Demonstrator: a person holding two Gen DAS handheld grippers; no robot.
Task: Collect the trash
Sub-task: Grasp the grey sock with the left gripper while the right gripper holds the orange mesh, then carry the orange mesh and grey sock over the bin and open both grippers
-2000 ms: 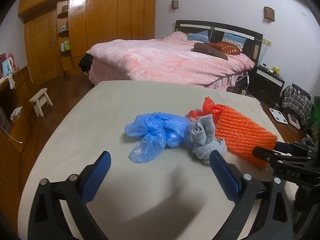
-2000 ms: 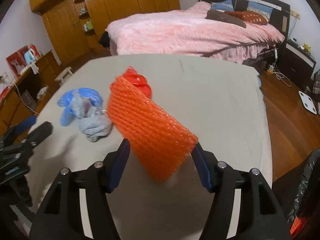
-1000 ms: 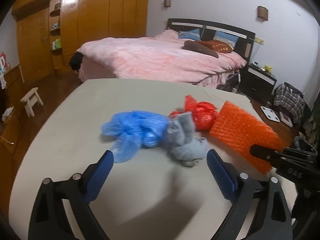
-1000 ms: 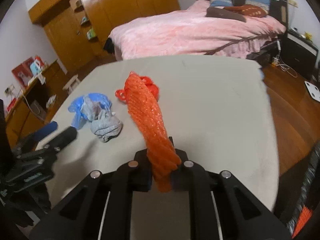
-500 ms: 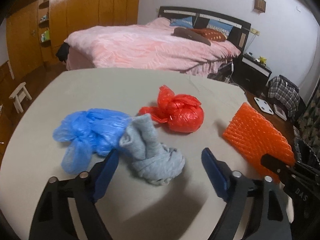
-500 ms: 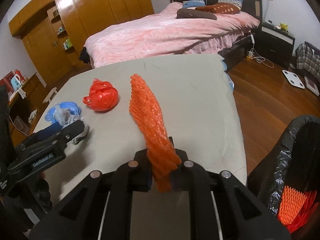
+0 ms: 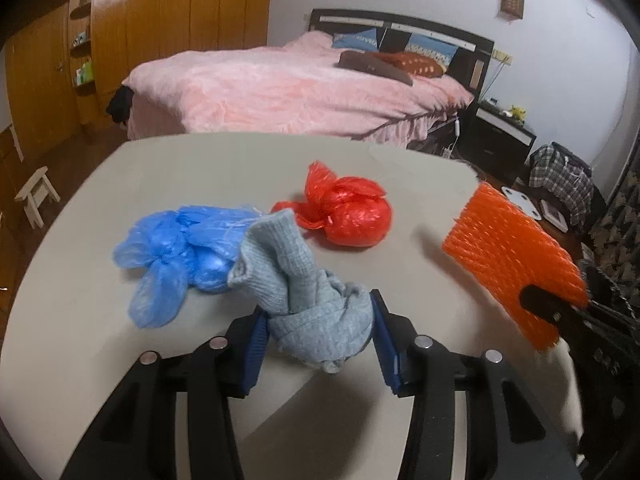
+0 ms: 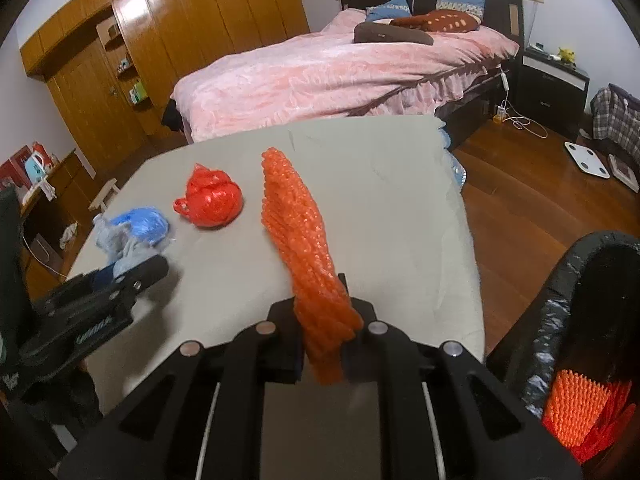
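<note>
My left gripper [image 7: 316, 336] is shut on a knotted grey sock [image 7: 304, 300] on the beige table [image 7: 100, 200]. A crumpled blue plastic bag [image 7: 176, 248] lies just left of the sock and a knotted red plastic bag [image 7: 348, 212] lies behind it. My right gripper [image 8: 320, 340] is shut on an orange foam net sleeve [image 8: 298, 228] and holds it above the table's right part; the sleeve also shows in the left wrist view [image 7: 512, 252]. A black-lined trash bin [image 8: 568, 320] stands at the lower right with orange netting [image 8: 576, 404] inside.
A bed with a pink cover [image 8: 340, 72] stands behind the table. Wooden wardrobes [image 8: 160, 40] line the left wall. A white scale [image 8: 588, 162] lies on the wooden floor to the right. A small white stool [image 7: 36, 194] stands left of the table.
My left gripper has moved forward and closed on the grey sock. My right gripper closed on the orange sleeve about a second ago and has swung it right, bringing the bin into view.
</note>
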